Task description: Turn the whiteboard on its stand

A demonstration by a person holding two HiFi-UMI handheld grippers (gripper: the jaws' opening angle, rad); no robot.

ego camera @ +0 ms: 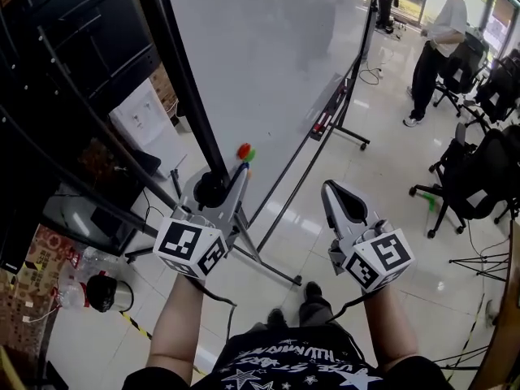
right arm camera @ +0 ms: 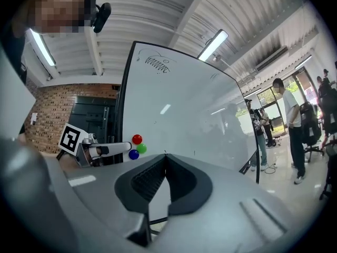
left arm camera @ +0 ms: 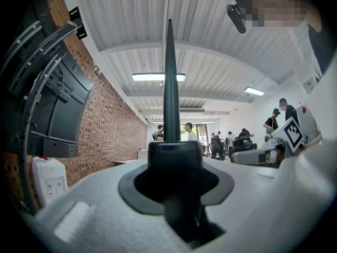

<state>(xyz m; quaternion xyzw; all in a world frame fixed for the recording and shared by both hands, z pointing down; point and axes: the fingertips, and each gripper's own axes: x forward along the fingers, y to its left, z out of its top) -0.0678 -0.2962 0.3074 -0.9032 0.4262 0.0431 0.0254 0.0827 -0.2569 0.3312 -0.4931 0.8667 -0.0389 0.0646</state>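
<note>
Left gripper [ego camera: 223, 185] clamped on the whiteboard [ego camera: 260, 55] at its black side frame [left arm camera: 170, 78]. Right gripper [ego camera: 335, 195] fingers together, empty, just in front of the whiteboard. Risk: the one-sided hold slips, or the stand [ego camera: 272, 262] skids on the glossy floor [ego camera: 390, 185]

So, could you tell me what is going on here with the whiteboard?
A person holds a gripper in each hand at the whiteboard. The left gripper is clamped on the board's black side frame. The right gripper, jaws shut and empty, hangs clear of the board.
</note>
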